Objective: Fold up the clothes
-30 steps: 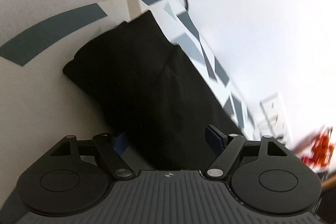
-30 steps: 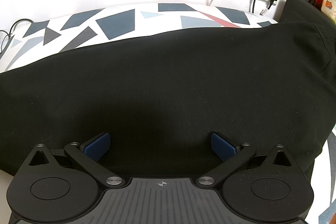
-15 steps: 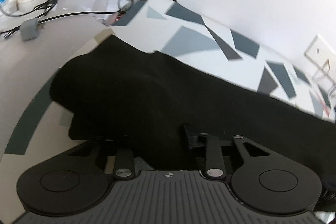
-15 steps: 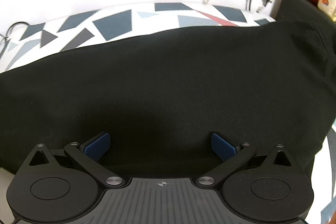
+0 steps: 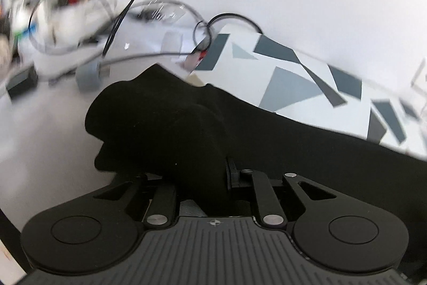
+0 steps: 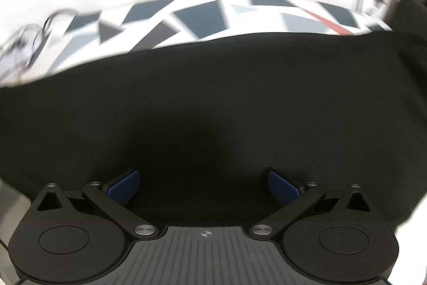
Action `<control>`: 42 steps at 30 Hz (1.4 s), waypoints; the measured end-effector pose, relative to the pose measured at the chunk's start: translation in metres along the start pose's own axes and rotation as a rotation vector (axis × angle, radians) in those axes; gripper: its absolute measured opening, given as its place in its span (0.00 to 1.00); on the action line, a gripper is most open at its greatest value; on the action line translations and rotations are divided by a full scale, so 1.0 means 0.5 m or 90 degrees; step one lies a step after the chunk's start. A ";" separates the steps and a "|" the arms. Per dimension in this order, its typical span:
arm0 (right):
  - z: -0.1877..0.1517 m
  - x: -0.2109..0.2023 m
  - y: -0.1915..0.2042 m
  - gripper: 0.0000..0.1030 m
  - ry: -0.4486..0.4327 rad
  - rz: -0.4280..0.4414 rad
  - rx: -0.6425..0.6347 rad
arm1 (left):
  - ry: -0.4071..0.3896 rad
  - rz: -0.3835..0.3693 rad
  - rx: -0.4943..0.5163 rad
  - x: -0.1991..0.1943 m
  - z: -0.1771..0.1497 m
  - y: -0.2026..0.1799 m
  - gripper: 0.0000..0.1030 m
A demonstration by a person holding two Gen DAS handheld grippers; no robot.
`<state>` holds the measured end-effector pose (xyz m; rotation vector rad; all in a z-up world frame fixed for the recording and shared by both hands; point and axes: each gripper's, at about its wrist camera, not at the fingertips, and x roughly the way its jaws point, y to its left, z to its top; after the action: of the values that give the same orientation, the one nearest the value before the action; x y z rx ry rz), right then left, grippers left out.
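Since a second ago my left tongs point(image 5: 197, 178) are closing, clamped on a bunched end of the black garment point(image 5: 267, 140), lifted. My right tongs point(image 6: 204, 186) stand apart over the garment's flat middle on the counter point(image 5: 293, 87).

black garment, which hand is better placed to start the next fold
Left, probably. The left gripper has a bunched end of the black garment between its jaws, which are closing on it. The right gripper has its jaws wide open above flat cloth, gripping nothing.

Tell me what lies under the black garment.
The black garment lies on a geometric-patterned cloth, which shows beyond its far edge. Anything else beneath it is covered.
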<state>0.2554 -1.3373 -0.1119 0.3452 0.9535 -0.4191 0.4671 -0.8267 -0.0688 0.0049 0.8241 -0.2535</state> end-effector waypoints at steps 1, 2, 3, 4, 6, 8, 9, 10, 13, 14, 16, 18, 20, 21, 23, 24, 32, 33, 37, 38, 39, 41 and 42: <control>0.000 -0.002 -0.022 0.99 0.001 -0.021 0.020 | -0.006 0.005 0.009 -0.003 -0.002 -0.008 0.14; 0.000 -0.003 -0.044 0.99 0.002 -0.042 0.041 | -0.014 0.007 0.010 -0.008 -0.003 -0.014 0.13; 0.000 -0.005 -0.065 0.99 0.003 -0.063 0.061 | -0.023 0.009 0.010 -0.014 -0.005 -0.021 0.12; 0.000 -0.007 -0.089 0.99 0.005 -0.082 0.083 | -0.036 0.010 0.015 -0.020 -0.004 -0.032 0.12; 0.004 -0.023 -0.147 0.99 -0.011 -0.083 0.142 | -0.063 0.011 0.033 -0.036 0.002 -0.057 0.12; 0.005 -0.047 -0.204 0.99 -0.042 -0.065 0.207 | -0.100 0.002 0.074 -0.057 0.011 -0.101 0.12; 0.006 -0.058 -0.231 0.99 -0.058 -0.054 0.238 | -0.119 -0.002 0.094 -0.068 0.016 -0.123 0.12; 0.006 -0.069 -0.257 0.99 -0.072 -0.046 0.265 | -0.134 -0.013 0.113 -0.078 0.017 -0.151 0.12; 0.001 -0.082 -0.311 0.99 -0.094 -0.063 0.307 | -0.171 -0.061 0.212 -0.110 -0.003 -0.269 0.12; -0.002 -0.087 -0.326 0.99 -0.104 -0.071 0.319 | -0.169 -0.090 0.252 -0.112 -0.022 -0.313 0.12; -0.017 -0.094 -0.355 0.99 -0.121 -0.071 0.351 | -0.164 -0.147 0.331 -0.116 -0.060 -0.402 0.12; -0.036 -0.098 -0.383 0.99 -0.131 -0.060 0.385 | -0.158 -0.204 0.410 -0.120 -0.099 -0.492 0.13; -0.052 -0.092 -0.402 0.99 -0.120 -0.062 0.400 | -0.121 -0.243 0.508 -0.105 -0.157 -0.571 0.18; -0.060 -0.091 -0.411 0.99 -0.115 -0.064 0.406 | -0.119 -0.240 0.532 -0.100 -0.172 -0.584 0.28; -0.075 -0.088 -0.427 0.99 -0.107 -0.064 0.416 | -0.114 -0.235 0.582 -0.090 -0.202 -0.609 0.28; -0.082 -0.090 -0.429 0.99 -0.110 -0.058 0.418 | -0.112 -0.232 0.606 -0.085 -0.217 -0.622 0.29; -0.045 -0.110 -0.414 0.99 -0.149 0.026 0.419 | -0.061 -0.304 0.546 -0.115 -0.172 -0.519 0.47; -0.031 -0.111 -0.401 0.99 -0.154 0.050 0.409 | -0.061 -0.304 0.538 -0.122 -0.168 -0.502 0.52; 0.017 -0.080 -0.346 0.99 -0.116 0.191 0.384 | -0.070 -0.276 0.537 -0.135 -0.177 -0.441 0.64; 0.025 -0.064 -0.330 0.99 -0.093 0.226 0.389 | -0.073 -0.263 0.534 -0.135 -0.181 -0.426 0.64; 0.031 -0.048 -0.313 0.99 -0.068 0.256 0.397 | -0.076 -0.252 0.531 -0.135 -0.185 -0.411 0.64; 0.040 -0.017 -0.278 0.99 -0.029 0.287 0.411 | -0.062 -0.241 0.491 -0.121 -0.180 -0.393 0.64; 0.044 -0.004 -0.261 0.99 -0.013 0.283 0.415 | -0.059 -0.231 0.480 -0.116 -0.180 -0.386 0.64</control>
<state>0.2060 -1.4602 -0.1115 1.1192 0.6711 -0.3125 0.3208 -0.9919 -0.0697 0.5499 0.5930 -0.8886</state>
